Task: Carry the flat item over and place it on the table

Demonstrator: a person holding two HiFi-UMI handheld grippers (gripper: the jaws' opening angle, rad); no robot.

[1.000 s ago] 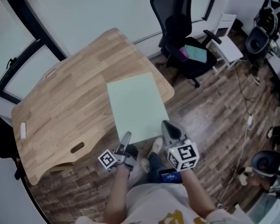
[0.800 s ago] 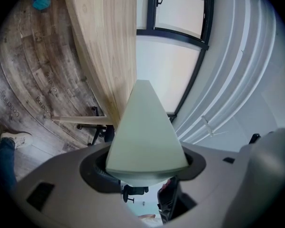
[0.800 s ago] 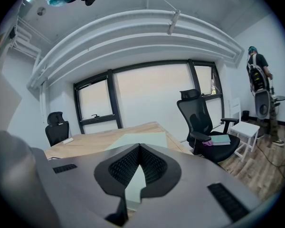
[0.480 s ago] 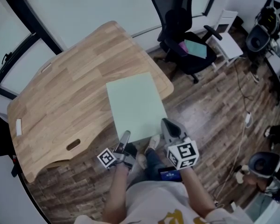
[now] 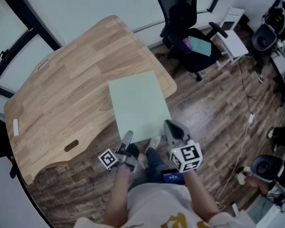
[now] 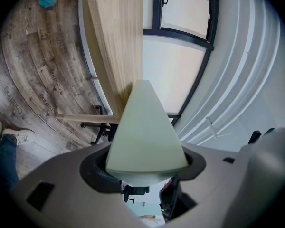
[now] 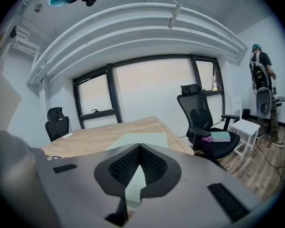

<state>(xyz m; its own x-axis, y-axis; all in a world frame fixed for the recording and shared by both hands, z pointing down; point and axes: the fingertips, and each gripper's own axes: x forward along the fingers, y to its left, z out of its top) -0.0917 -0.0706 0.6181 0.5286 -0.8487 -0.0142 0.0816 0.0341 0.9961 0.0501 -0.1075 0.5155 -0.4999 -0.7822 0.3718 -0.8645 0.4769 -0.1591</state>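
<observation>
Sheet (image 5: 138, 106) looks light, stiff, a bit slippery; left gripper (image 5: 128, 139) and right gripper (image 5: 170, 128) fingers clamp its six o'clock edge, far end over tabletop (image 5: 71, 80).

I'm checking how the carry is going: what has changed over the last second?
Very little. The table and chair drifted slightly up and left in the head view as the person stepped. Nothing was taken or let go. The left gripper and right gripper stay clamped on the green sheet, which reaches over the table's edge.
</observation>
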